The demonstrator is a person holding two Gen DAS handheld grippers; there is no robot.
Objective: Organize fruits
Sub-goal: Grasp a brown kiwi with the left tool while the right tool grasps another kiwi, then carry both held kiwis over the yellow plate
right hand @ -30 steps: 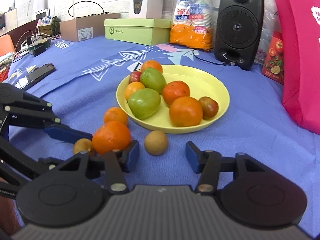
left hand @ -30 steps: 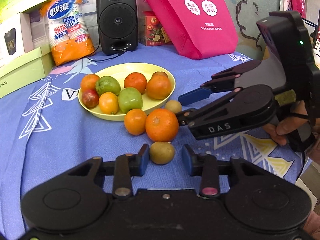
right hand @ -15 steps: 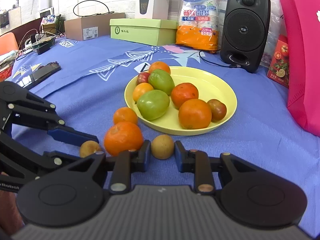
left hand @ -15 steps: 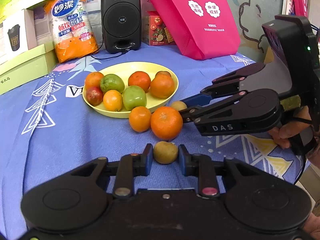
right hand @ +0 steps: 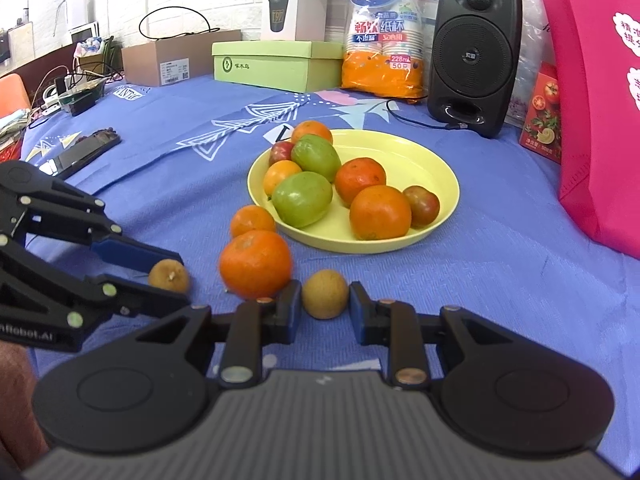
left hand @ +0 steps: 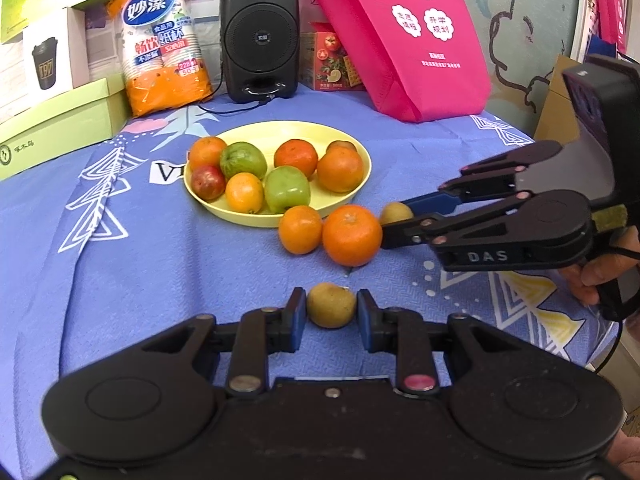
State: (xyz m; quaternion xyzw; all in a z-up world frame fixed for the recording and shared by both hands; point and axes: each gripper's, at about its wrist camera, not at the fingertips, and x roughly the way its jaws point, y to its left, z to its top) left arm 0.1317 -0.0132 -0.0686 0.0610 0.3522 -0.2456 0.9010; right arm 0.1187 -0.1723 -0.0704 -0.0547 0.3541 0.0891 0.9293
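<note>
A yellow plate on the blue cloth holds several oranges, green fruits and red ones. Two oranges lie on the cloth just in front of it. My left gripper is shut on a small brown fruit, which also shows in the right wrist view. My right gripper is shut on another small brown fruit, which also shows in the left wrist view. The big orange lies between the two grippers.
A black speaker, an orange pack of paper cups, a pink bag and green boxes stand behind the plate. A phone lies on the cloth at far left in the right wrist view.
Both grippers have closed from open onto the small brown fruits. Both grippers have since drawn back a little from the plate.
</note>
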